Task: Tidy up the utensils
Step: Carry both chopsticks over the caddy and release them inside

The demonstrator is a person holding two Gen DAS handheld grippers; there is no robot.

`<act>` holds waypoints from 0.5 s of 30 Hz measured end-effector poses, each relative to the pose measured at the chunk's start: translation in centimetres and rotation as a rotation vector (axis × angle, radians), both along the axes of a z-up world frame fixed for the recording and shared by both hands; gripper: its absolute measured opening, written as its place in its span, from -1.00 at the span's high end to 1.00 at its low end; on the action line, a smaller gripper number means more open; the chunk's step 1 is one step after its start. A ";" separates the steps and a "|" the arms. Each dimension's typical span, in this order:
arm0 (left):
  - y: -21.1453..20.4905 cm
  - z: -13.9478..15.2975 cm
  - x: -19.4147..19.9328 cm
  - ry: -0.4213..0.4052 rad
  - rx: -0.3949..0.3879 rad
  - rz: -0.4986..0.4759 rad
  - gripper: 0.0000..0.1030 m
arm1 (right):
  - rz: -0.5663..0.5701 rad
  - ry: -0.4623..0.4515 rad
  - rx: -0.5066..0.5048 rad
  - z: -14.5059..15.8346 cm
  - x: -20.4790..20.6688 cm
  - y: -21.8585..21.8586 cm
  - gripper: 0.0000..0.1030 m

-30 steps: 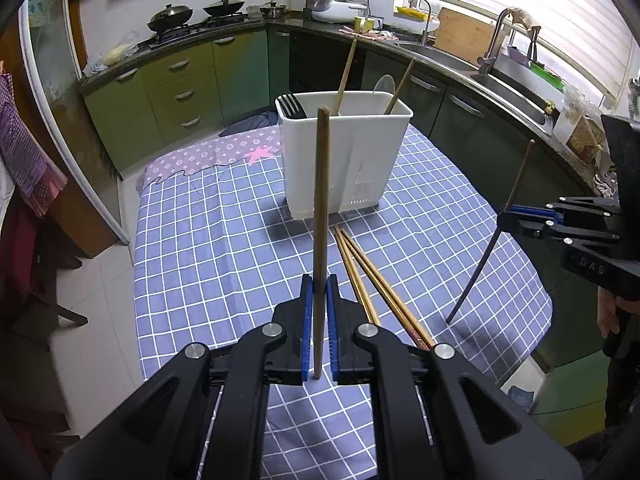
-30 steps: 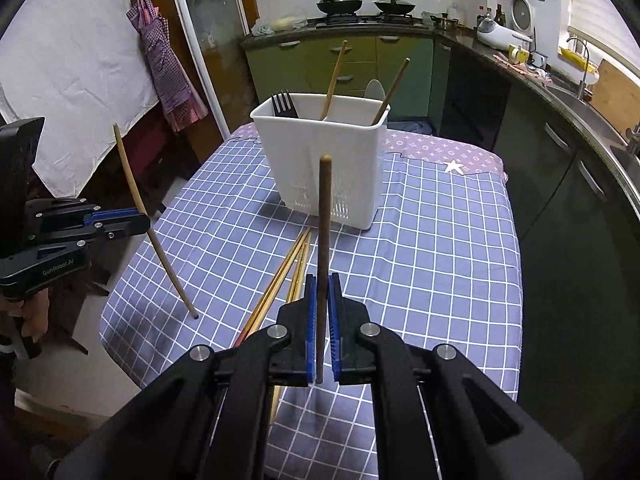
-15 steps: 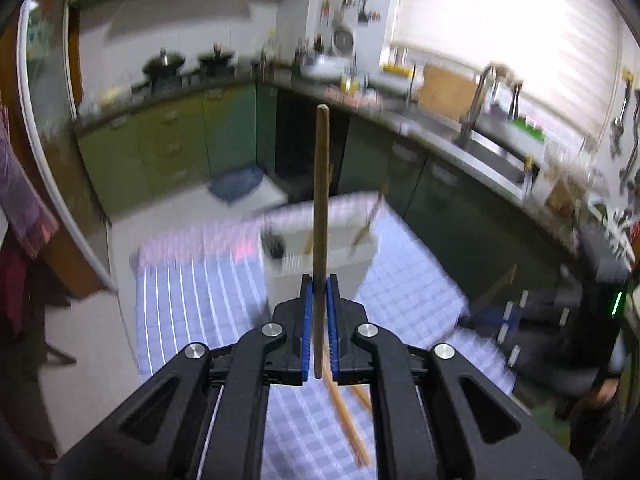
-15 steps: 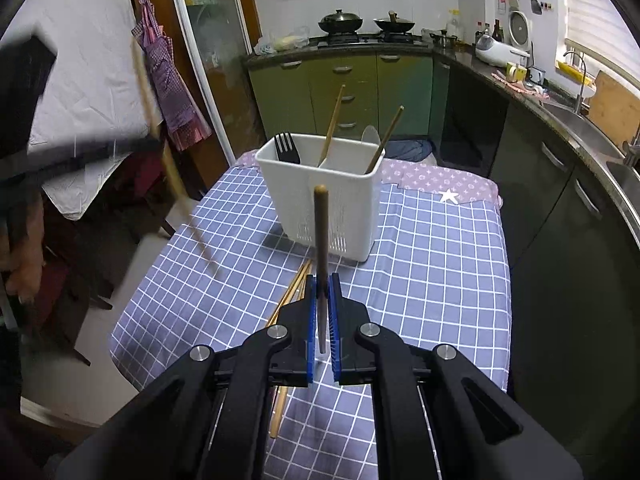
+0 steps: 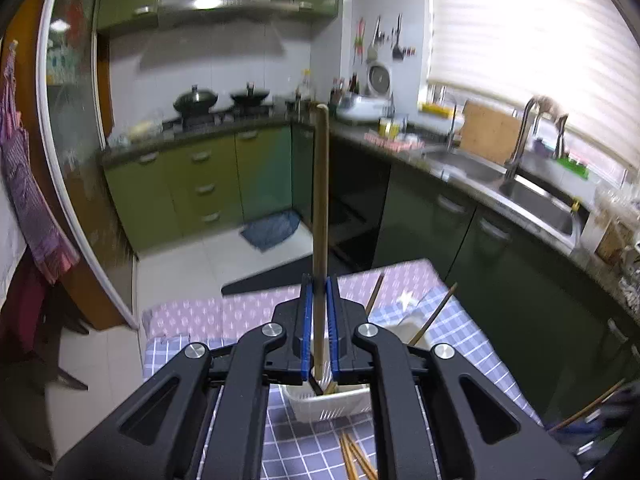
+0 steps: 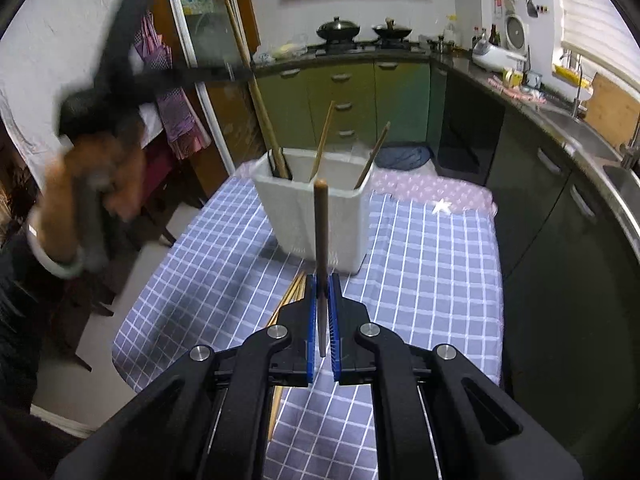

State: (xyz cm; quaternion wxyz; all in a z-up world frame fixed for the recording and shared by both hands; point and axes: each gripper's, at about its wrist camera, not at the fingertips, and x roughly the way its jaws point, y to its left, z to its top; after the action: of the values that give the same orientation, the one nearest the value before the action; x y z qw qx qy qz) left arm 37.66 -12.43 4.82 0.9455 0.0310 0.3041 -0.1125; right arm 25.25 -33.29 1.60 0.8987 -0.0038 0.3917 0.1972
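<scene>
Two chopsticks are in the air, one clamped in each gripper. The left gripper [image 5: 319, 330] pinches a pale wooden chopstick [image 5: 320, 216] that stands almost straight up between its blue pads, its lower tip over the left end of the white utensil holder [image 6: 320, 216] on the checked tablecloth [image 6: 420, 280]. The right gripper [image 6: 323, 328] grips a darker chopstick [image 6: 321, 232], held upright near the front of the holder. Several loose chopsticks [image 6: 290, 300] lie on the cloth just in front of the holder, which already has a black fork [image 6: 276, 162] and two leaning sticks inside. To seat the left one well, I would line the tip up with a free compartment, keep the stick near vertical, lower it clear of the fork, and only let go once the tip is well inside the rim.
</scene>
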 end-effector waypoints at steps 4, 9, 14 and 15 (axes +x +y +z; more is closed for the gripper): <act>0.0 -2.7 0.9 0.076 0.032 0.004 0.85 | -0.011 -0.047 0.039 3.1 1.0 -0.3 0.87; 0.7 -3.2 0.3 0.104 0.013 0.002 0.72 | -0.026 -0.100 0.129 7.2 3.2 -0.6 0.87; 2.4 -1.1 -2.5 0.066 -0.032 -0.009 0.57 | -0.071 -0.175 0.219 10.5 6.4 -0.8 0.87; 2.7 -1.0 -3.2 0.063 -0.028 -0.014 0.56 | -0.084 -0.188 0.218 10.7 7.3 -0.6 0.87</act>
State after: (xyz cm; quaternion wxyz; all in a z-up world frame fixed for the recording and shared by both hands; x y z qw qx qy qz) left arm 34.42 -9.72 3.83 0.9350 0.0166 0.3317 -0.1240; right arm 32.56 -33.88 12.33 0.9340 0.0918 0.2817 0.1997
